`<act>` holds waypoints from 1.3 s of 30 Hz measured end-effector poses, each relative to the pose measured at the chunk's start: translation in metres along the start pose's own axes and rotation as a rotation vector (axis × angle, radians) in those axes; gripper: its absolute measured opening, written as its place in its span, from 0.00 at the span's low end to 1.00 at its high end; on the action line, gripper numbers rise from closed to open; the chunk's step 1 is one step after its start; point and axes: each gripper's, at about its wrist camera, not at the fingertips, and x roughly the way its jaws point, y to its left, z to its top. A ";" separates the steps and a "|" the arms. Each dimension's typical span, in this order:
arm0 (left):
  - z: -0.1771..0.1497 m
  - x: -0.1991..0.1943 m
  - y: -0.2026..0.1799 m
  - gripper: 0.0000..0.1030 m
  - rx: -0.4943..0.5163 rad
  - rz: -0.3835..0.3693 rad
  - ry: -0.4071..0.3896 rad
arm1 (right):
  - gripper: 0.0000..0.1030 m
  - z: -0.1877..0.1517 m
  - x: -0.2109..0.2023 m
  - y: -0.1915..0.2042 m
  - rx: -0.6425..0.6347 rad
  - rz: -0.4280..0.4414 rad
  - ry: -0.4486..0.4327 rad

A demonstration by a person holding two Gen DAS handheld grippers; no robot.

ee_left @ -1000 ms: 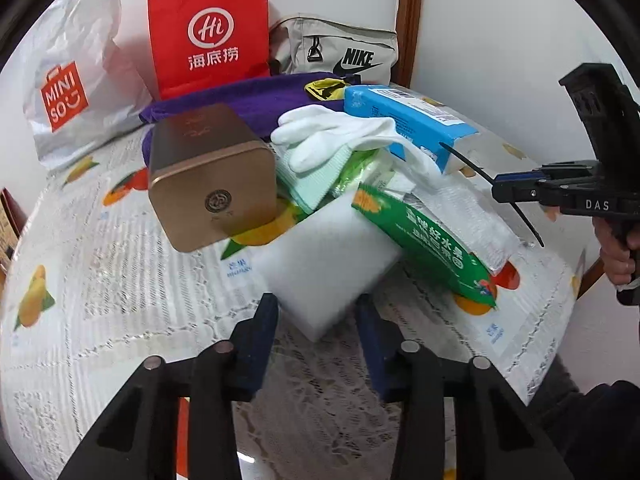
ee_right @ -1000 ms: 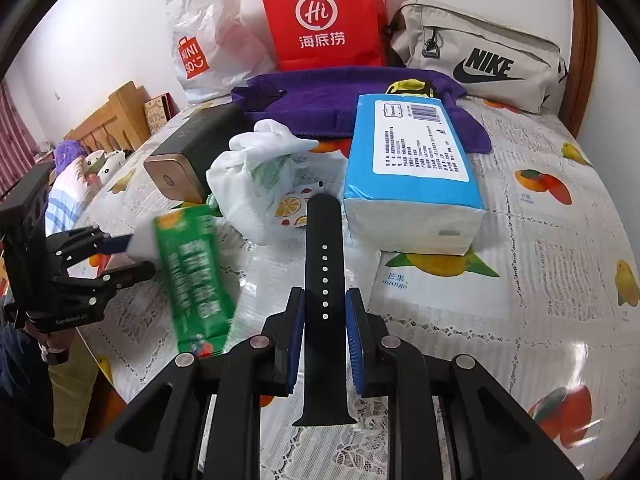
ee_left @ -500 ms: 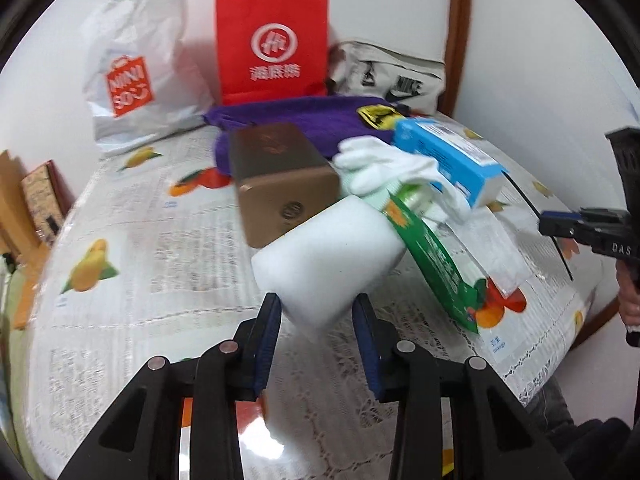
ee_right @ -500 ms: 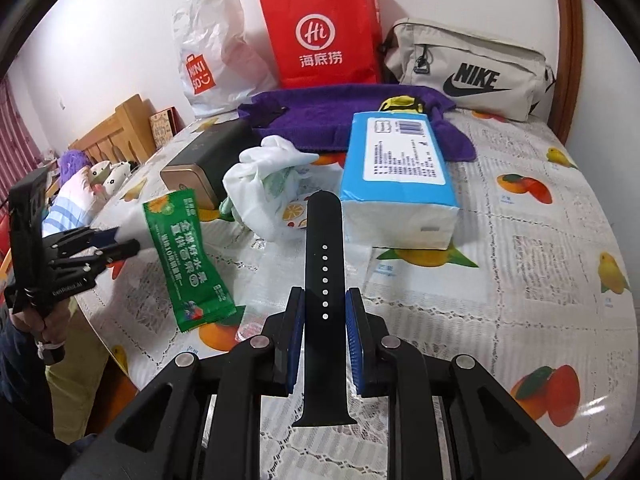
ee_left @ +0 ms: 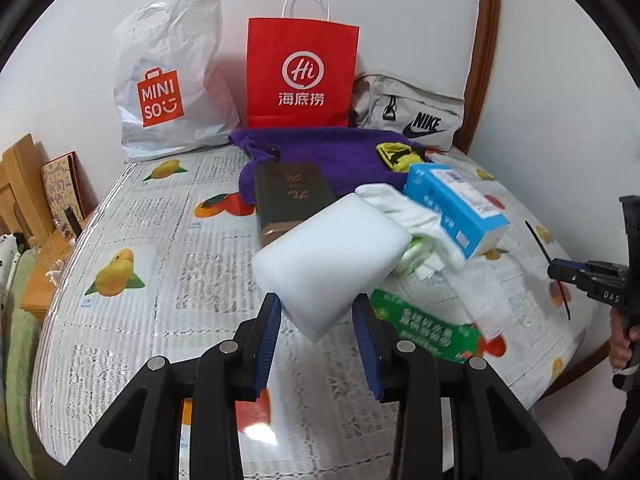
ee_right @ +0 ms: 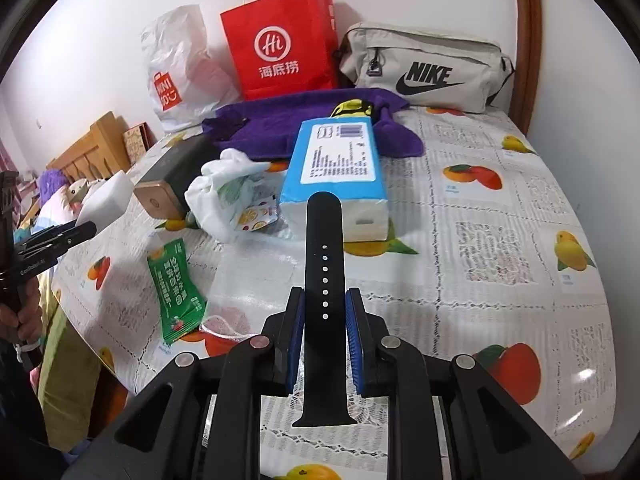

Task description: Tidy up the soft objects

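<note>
My left gripper (ee_left: 318, 312) is shut on a white sponge block (ee_left: 332, 256) and holds it above the table; it also shows in the right wrist view (ee_right: 106, 200). My right gripper (ee_right: 325, 308) is shut on a black watch strap (ee_right: 324, 280) that sticks out forward. On the table lie a green snack packet (ee_right: 176, 288), white gloves (ee_right: 224, 184), a blue tissue pack (ee_right: 340, 168) and a purple towel (ee_right: 304, 124).
A gold-ended dark box (ee_left: 292, 196) lies mid-table. A Miniso plastic bag (ee_left: 168, 80), a red paper bag (ee_left: 302, 76) and a Nike pouch (ee_left: 412, 112) stand along the back wall. The fruit-print tablecloth (ee_left: 152, 272) covers the table. Wooden furniture (ee_left: 20, 184) stands to the left.
My left gripper has lifted the sponge off the pile and pulled back to the left; the green packet has dropped flat on the table. My right gripper has drawn back a little with the strap.
</note>
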 end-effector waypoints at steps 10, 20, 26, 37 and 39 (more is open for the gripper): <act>0.026 0.004 -0.005 0.34 -0.045 0.008 0.011 | 0.20 0.026 -0.008 -0.001 -0.001 0.004 -0.042; 0.060 0.012 -0.001 0.34 -0.095 0.030 0.008 | 0.20 0.071 0.001 0.006 -0.027 0.028 -0.075; 0.081 0.020 0.002 0.34 -0.104 0.033 -0.002 | 0.20 0.100 0.012 0.010 -0.039 0.042 -0.087; 0.114 0.037 0.012 0.34 -0.135 0.045 -0.004 | 0.20 0.138 0.027 0.017 -0.054 0.049 -0.106; 0.119 0.042 0.014 0.34 -0.136 0.045 -0.003 | 0.20 0.144 0.030 0.017 -0.059 0.049 -0.106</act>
